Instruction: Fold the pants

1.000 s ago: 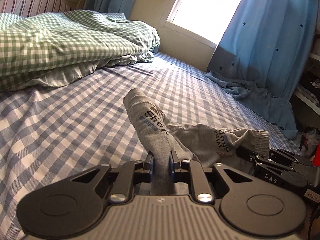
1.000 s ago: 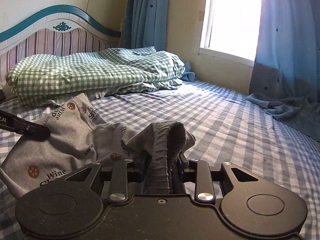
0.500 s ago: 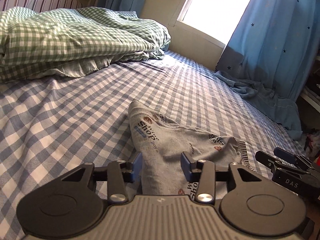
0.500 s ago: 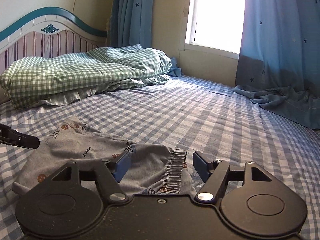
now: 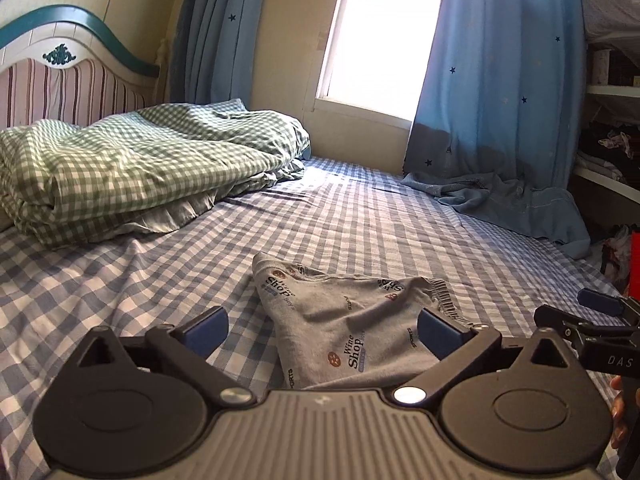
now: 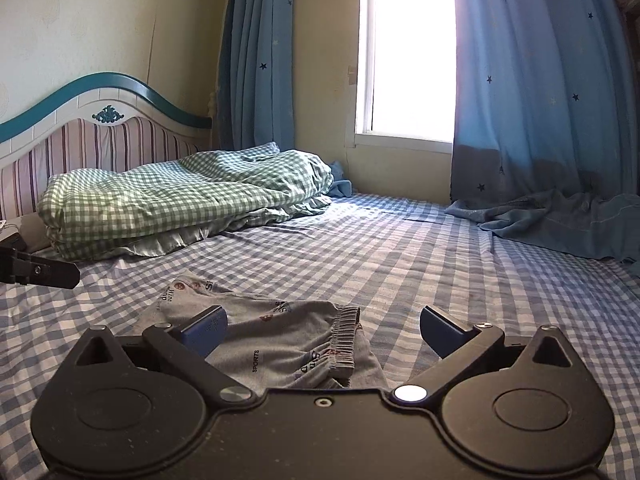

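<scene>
Grey printed pants lie folded and flat on the blue checked bed sheet. In the left wrist view my left gripper hovers just behind them, its jaws opening wide, the pads clear of the cloth. The right gripper's fingertips show at the right edge there. In the right wrist view the pants lie with the elastic waistband toward the right. My right gripper is above their near edge, jaws opening wide and holding nothing. The left gripper's finger pokes in at the left.
A bundled green checked duvet lies by the striped headboard. Blue star curtains hang at the window, their hems heaped on the bed's far right side. Shelves stand at the right.
Both grippers were shut on the pants a second ago. They have let go, spread wide and drawn back and up, and the pants have dropped flat onto the sheet.
</scene>
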Demonstrator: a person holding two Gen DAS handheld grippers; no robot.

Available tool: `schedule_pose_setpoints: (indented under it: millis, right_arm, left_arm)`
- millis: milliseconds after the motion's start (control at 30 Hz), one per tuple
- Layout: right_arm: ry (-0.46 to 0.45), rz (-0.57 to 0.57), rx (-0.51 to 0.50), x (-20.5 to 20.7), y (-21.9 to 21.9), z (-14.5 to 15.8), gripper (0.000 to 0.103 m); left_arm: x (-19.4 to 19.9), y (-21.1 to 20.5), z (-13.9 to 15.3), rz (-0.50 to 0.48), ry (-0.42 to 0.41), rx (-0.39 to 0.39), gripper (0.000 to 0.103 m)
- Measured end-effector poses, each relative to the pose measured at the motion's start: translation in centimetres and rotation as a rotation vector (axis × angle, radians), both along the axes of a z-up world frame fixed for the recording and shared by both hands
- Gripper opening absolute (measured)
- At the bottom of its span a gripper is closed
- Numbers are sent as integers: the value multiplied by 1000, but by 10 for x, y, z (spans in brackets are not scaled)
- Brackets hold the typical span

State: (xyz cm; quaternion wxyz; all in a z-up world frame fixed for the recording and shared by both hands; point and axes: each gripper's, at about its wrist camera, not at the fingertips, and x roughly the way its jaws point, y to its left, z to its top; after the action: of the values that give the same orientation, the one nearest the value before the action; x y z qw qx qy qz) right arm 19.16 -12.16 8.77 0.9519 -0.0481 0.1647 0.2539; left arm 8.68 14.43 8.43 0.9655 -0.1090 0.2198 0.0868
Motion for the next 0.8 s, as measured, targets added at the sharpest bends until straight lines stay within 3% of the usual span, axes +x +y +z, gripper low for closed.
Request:
schedule_pose_setpoints:
  millis: [300, 500, 800]
  right_arm:
    - [11, -122, 95, -70, -39, -14, 102]
    - [35, -196, 91, -104, -59, -32, 102]
    - [74, -215, 81, -118, -64, -53, 102]
  left_arm:
    - [-50, -35, -24, -22, -8, 53, 103]
    - [-71, -46, -44, -8, 30, 88, 103]
    - [-77, -44, -58, 17, 54, 56, 103]
